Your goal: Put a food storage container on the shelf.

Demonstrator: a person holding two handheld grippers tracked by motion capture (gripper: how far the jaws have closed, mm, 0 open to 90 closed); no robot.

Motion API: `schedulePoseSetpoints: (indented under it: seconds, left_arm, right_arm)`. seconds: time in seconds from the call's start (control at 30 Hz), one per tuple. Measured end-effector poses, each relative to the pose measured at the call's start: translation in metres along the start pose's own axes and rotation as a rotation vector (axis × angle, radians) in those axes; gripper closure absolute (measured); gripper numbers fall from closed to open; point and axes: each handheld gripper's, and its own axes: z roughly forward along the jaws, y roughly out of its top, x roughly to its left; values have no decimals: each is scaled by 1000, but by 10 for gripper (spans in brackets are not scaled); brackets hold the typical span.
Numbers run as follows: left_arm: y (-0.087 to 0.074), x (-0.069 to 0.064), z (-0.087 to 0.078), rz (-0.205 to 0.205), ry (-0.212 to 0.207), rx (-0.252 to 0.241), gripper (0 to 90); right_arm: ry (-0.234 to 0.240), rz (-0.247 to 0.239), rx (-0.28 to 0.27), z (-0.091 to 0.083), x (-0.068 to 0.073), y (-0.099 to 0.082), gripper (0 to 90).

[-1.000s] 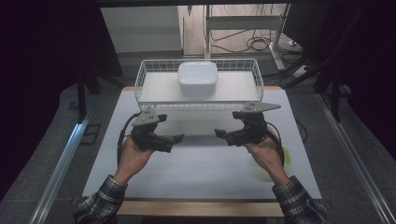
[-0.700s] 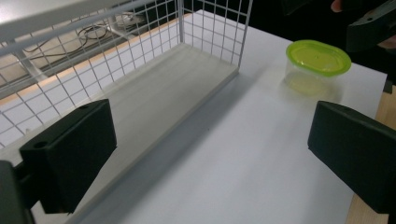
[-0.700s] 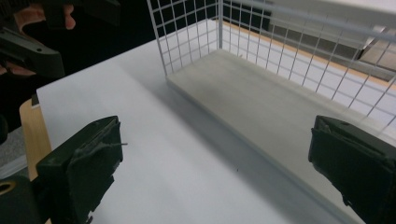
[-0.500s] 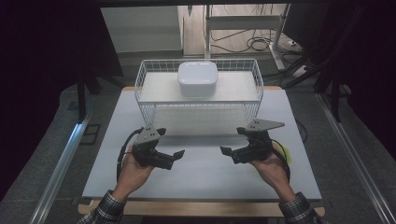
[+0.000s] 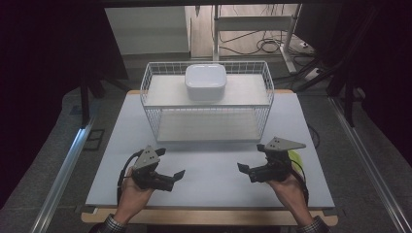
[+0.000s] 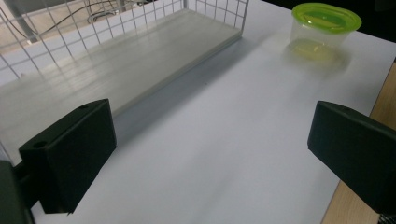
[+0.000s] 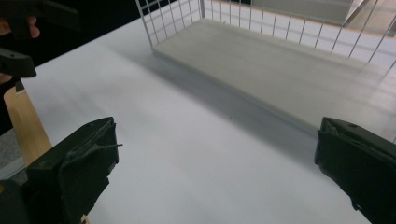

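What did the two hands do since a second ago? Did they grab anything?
Both hands drew back from the wire rack toward the person's edge of the table. The left gripper and right gripper are open and hold nothing. The white box on top of the rack and the green-lidded container stayed put.

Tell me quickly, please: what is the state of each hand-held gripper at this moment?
Left hand-held gripper: open, holding nothing, above the white table.
Right hand-held gripper: open, holding nothing.
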Motion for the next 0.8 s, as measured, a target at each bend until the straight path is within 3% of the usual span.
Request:
schedulePoseSetpoints:
  seconds: [0.13, 0.33, 0.5, 0.8]
  left_arm:
    - [-13, -3, -3, -22, 7, 15, 11]
    - [-29, -7, -4, -17, 39, 57, 16]
    - [-41, -12, -1, 8, 62, 87, 17]
    - [-53, -16, 5, 39, 90, 134, 15]
  right_arm:
    - [0, 1, 19, 0, 4, -12, 1]
    - [-34, -47, 24, -1, 14, -23, 3]
    - [-33, -53, 32, 0, 18, -34, 8]
    - [-38, -95, 103, 5, 22, -52, 9]
